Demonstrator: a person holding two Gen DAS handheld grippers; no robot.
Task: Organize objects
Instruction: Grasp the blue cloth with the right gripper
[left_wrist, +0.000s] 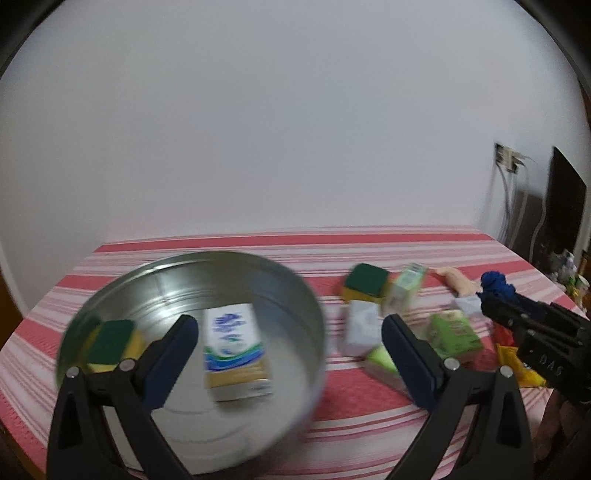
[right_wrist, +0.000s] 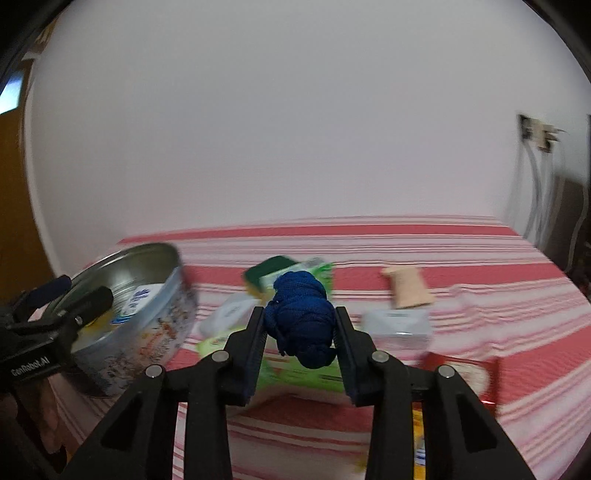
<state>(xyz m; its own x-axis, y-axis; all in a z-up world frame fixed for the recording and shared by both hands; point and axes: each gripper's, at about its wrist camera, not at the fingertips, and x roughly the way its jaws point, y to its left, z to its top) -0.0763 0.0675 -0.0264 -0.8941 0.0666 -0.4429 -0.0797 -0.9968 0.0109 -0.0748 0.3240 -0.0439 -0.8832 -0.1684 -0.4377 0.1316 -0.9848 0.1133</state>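
Right gripper (right_wrist: 300, 334) clamped on blue cord bundle (right_wrist: 301, 317), lifted above the clutter on the striped cloth (right_wrist: 480, 295); left gripper (left_wrist: 290, 354) open, empty, over the tin (left_wrist: 288, 280). Step looks like carry to tin; next likely swing left over the rim and release

White wall (left_wrist: 295, 129), wall sockets (left_wrist: 508, 157) with hanging cables (left_wrist: 506, 199)

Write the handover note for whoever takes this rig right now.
Right gripper: shut on the blue yarn ball, held above the pile.
Left gripper: open, empty, jaws wide in front of the tin.
Done: a sponge and a carton lie in the tin.
Left: the yarn, then the other sponge, boxes and packets on the striped cloth.
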